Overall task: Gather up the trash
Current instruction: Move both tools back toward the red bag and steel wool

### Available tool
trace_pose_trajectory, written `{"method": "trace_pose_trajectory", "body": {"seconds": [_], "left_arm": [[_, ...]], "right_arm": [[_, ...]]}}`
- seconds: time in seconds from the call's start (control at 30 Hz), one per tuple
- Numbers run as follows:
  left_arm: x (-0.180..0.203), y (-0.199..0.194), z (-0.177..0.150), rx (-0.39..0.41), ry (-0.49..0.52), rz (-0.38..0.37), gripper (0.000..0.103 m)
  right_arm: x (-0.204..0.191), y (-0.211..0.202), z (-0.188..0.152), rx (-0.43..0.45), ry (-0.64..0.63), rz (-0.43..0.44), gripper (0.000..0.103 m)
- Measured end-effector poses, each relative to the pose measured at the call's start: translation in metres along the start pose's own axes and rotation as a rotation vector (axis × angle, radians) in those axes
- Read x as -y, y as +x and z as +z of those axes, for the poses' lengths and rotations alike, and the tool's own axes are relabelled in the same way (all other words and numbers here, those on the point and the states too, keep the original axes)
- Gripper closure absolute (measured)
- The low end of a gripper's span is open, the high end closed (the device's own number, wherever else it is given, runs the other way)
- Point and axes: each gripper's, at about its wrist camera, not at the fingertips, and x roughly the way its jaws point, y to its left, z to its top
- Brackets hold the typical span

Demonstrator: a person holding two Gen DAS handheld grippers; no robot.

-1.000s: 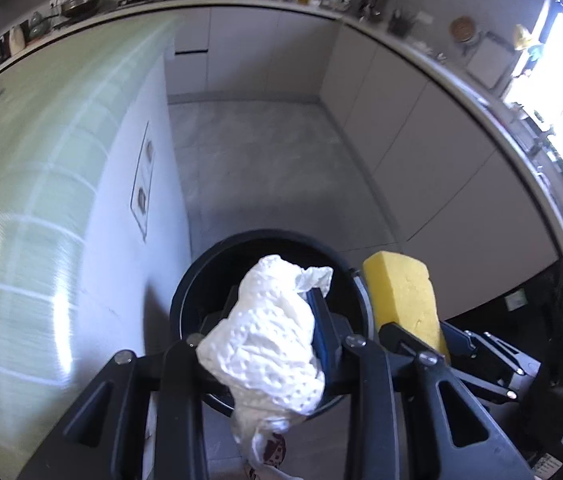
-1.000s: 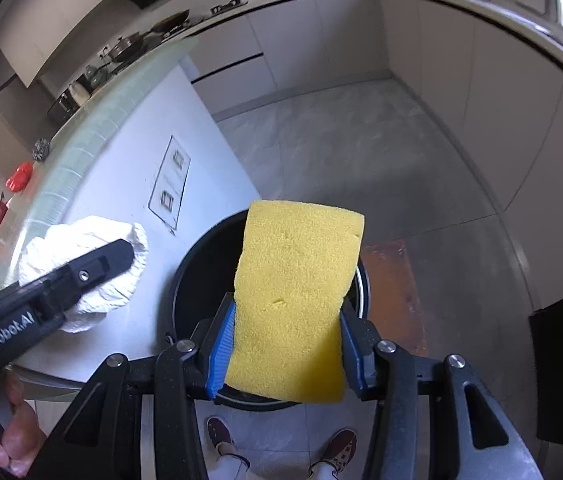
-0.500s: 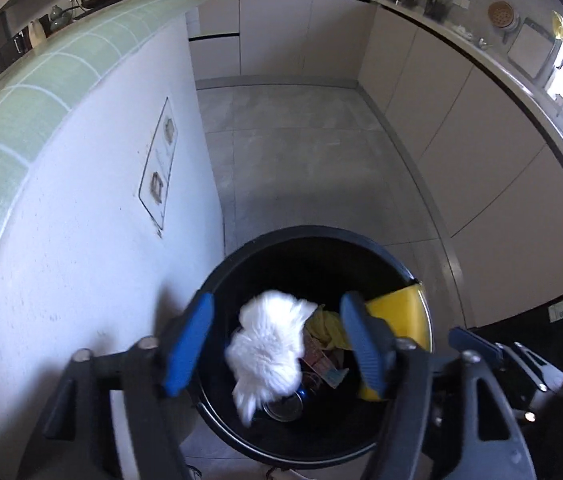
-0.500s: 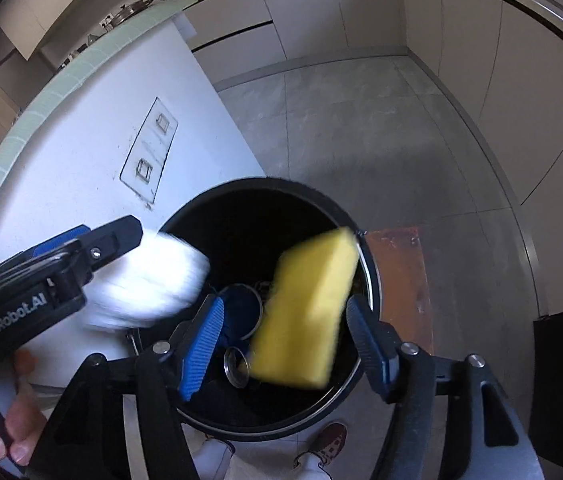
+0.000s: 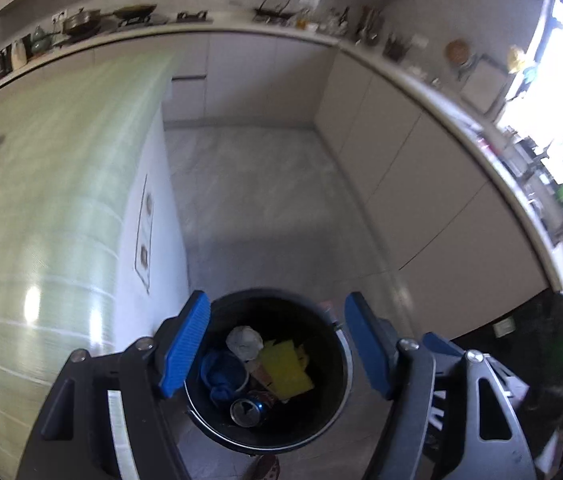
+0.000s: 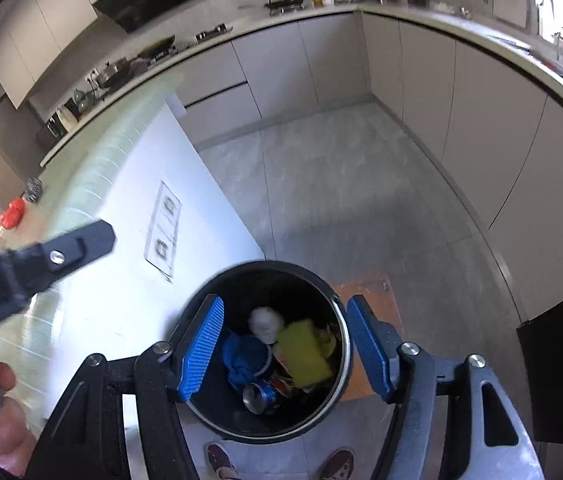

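Observation:
A black round trash bin (image 5: 335,412) stands on the floor beside the kitchen island; it also shows in the right wrist view (image 6: 323,286). Inside lie a crumpled white paper towel (image 5: 244,342) (image 6: 265,322), a yellow sponge (image 5: 283,368) (image 6: 305,352), a blue cloth (image 5: 217,376) (image 6: 245,360) and a can (image 5: 247,412) (image 6: 259,396). My left gripper (image 5: 277,344) is open and empty above the bin. My right gripper (image 6: 285,346) is open and empty above the bin too.
The green-tiled island top (image 5: 41,200) with its white side panel (image 6: 141,264) is at the left. Pale cabinets (image 5: 421,200) line the back and right. A brown mat (image 6: 373,320) lies by the bin. The person's shoes (image 6: 221,460) are below.
Both grippers opened. The paper towel and the yellow sponge dropped from them into the bin and now lie inside. Both grippers have risen away from the bin.

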Motion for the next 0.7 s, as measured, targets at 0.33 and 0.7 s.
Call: {"method": "trace_pose_trajectory", "body": {"seconds": [0.33,0.7], "left_arm": [[-0.103,-0.080,0.025,0.075,0.003,-0.010,0.031],[-0.302,-0.121,0.011,0.078,-0.147,0.170,0.031]], "right_arm": [[-0.128,-0.049,0.019,0.101,-0.055,0.041,0.036],[-0.329,-0.019,0.001,0.103,-0.169,0.141,0.034]]}}
